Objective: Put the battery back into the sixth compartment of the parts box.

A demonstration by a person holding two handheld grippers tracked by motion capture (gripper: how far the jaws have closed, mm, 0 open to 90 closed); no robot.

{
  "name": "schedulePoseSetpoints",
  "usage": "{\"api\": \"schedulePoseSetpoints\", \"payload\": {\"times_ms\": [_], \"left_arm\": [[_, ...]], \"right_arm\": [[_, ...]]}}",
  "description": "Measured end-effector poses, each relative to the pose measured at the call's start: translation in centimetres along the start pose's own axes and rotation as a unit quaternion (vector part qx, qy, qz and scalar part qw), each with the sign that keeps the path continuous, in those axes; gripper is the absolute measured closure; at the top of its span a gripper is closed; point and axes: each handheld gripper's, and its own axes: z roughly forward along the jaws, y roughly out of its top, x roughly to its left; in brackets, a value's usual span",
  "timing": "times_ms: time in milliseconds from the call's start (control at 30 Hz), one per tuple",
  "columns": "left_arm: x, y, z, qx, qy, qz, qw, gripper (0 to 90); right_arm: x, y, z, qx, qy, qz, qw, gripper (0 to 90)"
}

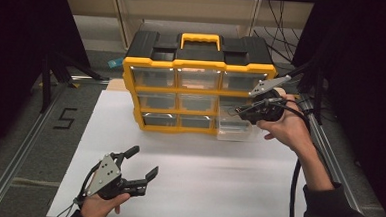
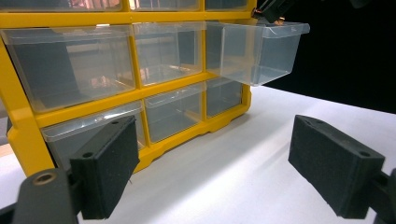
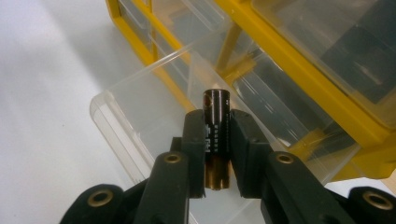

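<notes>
From the high view, I am holding my left gripper point(image 1: 140, 163) low at the lower left of the frame, over the white sheet point(image 1: 217, 190), its jaws standing wide apart with nothing between them. My right gripper point(image 1: 233, 110) is sitting right of centre, reaching toward the cabinet point(image 1: 198, 63), the yellow and black one standing at the upper middle of the frame. A clear drawer point(image 1: 235, 125) is sticking out of the cabinet's right column, and my right gripper's tips are hovering just above it. My right hand point(image 1: 285, 126) is wrapping the gripper body, cable trailing down to the lower right.

In the left gripper view, my two black pads point(image 2: 109, 165) are rising from the lower left and lower right corners, wide apart, gripping nothing. The cabinet is filling the upper left, and the pulled-out drawer point(image 2: 261, 51) is jutting toward the upper right, with the tip of my other gripper touching or just above its rim at the top edge.

In the right gripper view, my jaws are squeezing narrow on a battery point(image 3: 215, 135), a dark cylinder standing upright at the centre of the frame, pinched at its middle between both pads. Behind it the open drawer point(image 3: 140, 107) is lying across the middle, and the battery is hanging over its inside. The cabinet's yellow frame point(image 3: 299, 79) is running across the upper right.
</notes>
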Motion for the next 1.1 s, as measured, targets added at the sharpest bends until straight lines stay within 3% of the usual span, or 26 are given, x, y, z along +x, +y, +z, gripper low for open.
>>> {"api": "schedulePoseSetpoints", "payload": {"times_ms": [533,733,867,933,1100], "left_arm": [[0.0,0.0,0.0,0.0,0.0,0.0,1.0,15.6],[0.0,0.0,0.0,0.0,0.0,0.0,1.0,15.6],[0.0,0.0,0.0,0.001,0.0,0.0,1.0,15.6],[0.0,0.0,0.0,0.0,0.0,0.0,1.0,15.7],[0.0,0.0,0.0,0.002,0.0,-0.001,1.0,15.6]], "right_arm": [[0.0,-0.2,1.1,0.017,0.002,0.001,0.9999,76.5],[0.0,-0.1,0.7,0.002,-0.002,0.001,1.0,68.9],[0.2,-0.1,0.0,-0.019,-0.017,0.009,0.9996,59.7],[0.1,-0.2,-0.3,-0.019,-0.011,0.009,0.9997,57.3],[0.5,-0.4,-1.2,-0.045,-0.015,0.033,0.9983,45.8]]}}
